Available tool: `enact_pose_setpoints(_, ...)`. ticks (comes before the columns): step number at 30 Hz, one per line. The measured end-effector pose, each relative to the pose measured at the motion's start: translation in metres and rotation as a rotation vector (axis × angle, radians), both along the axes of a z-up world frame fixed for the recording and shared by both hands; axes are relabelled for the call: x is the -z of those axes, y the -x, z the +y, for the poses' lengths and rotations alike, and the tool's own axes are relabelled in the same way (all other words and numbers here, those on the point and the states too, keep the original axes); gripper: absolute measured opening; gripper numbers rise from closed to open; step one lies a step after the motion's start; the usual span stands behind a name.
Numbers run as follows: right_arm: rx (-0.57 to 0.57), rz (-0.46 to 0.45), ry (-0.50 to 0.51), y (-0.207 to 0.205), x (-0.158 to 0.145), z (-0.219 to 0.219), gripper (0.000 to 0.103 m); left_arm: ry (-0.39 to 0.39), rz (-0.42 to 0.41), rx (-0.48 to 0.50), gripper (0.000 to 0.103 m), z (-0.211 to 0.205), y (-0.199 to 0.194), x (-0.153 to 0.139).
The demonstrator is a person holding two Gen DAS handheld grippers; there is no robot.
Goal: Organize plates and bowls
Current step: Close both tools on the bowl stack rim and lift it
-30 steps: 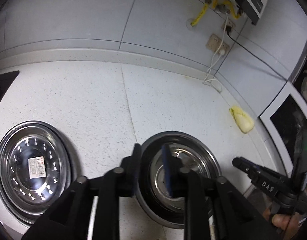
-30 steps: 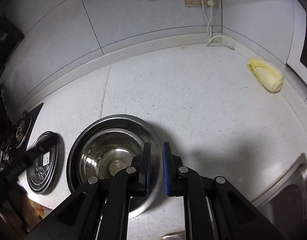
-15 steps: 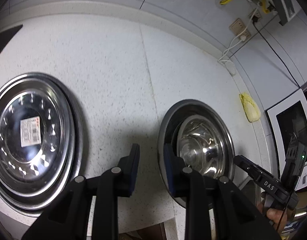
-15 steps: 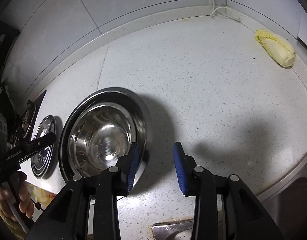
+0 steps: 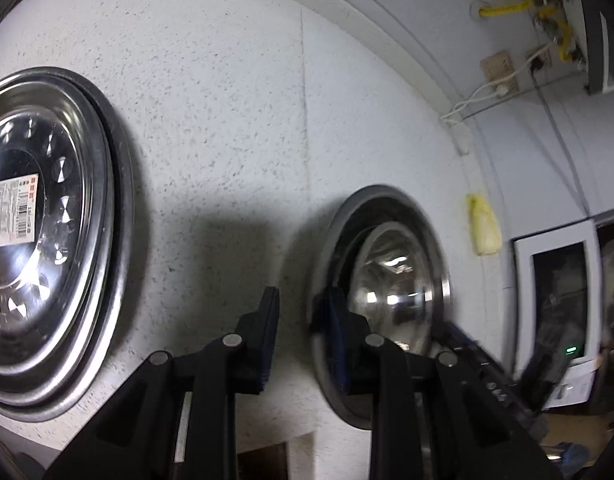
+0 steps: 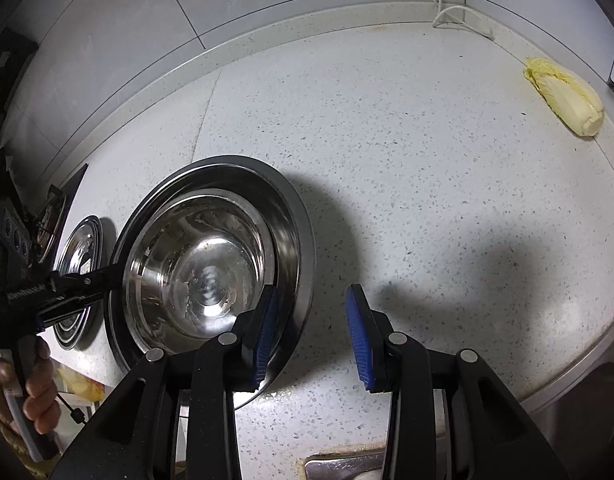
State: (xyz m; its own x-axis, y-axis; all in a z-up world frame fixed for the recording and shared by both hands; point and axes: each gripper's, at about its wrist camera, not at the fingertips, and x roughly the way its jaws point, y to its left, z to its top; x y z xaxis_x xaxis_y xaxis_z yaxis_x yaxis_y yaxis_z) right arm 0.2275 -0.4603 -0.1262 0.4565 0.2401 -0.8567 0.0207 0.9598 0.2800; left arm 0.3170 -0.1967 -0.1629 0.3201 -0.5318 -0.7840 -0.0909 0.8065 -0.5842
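Note:
A small steel bowl (image 6: pixel 203 268) sits nested inside a larger steel bowl (image 6: pixel 295 216) on the white speckled counter. Both show in the left wrist view, the small bowl (image 5: pixel 399 280) within the large bowl (image 5: pixel 371 196). A stack of steel plates (image 5: pixel 47 232) with a paper label lies to the left; it shows small in the right wrist view (image 6: pixel 79 256). My left gripper (image 5: pixel 297 320) is open and empty, at the large bowl's left rim. My right gripper (image 6: pixel 311 328) is open and empty, just right of the bowls.
A pale yellow cabbage (image 6: pixel 567 96) lies at the counter's far right, near the wall. A white power strip with cord (image 5: pixel 461 136) lies at the back. A microwave (image 5: pixel 555 300) stands right. A sink edge (image 6: pixel 347 464) is near, a stove (image 6: pixel 51 208) at left.
My right gripper let go of the large bowl's rim, opened wide and drew back to the right. My left gripper released the bowl, opened and pulled back left, and the view tilted.

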Motion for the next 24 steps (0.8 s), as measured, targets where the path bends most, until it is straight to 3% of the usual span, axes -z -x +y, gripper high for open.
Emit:
enact_pose_setpoints(4, 0.005, 0.0, -0.011, 0.0, 0.001, -0.002, 0.031, 0.023, 0.007, -0.01, 0.024, 0.005, -0.004, -0.006)
enact_pose_setpoints(11, 0.014, 0.01, -0.036, -0.002, 0.007, -0.006, 0.029, 0.054, 0.089, -0.012, 0.023, 0.001, -0.011, 0.015)
enact_pose_setpoints(15, 0.015, 0.021, -0.095, -0.005, 0.011, -0.008, 0.023, 0.096, 0.116, -0.021, 0.022, 0.001, -0.014, 0.023)
enact_pose_setpoints(20, 0.02, 0.063, -0.223, -0.013, 0.024, -0.013, 0.013, 0.143, 0.128, -0.008, 0.011, 0.002, -0.019, 0.026)
enact_pose_setpoints(24, 0.018, 0.069, -0.22, -0.015, 0.024, -0.009, 0.011, 0.141, 0.124, 0.003, 0.011, 0.002, -0.02, 0.025)
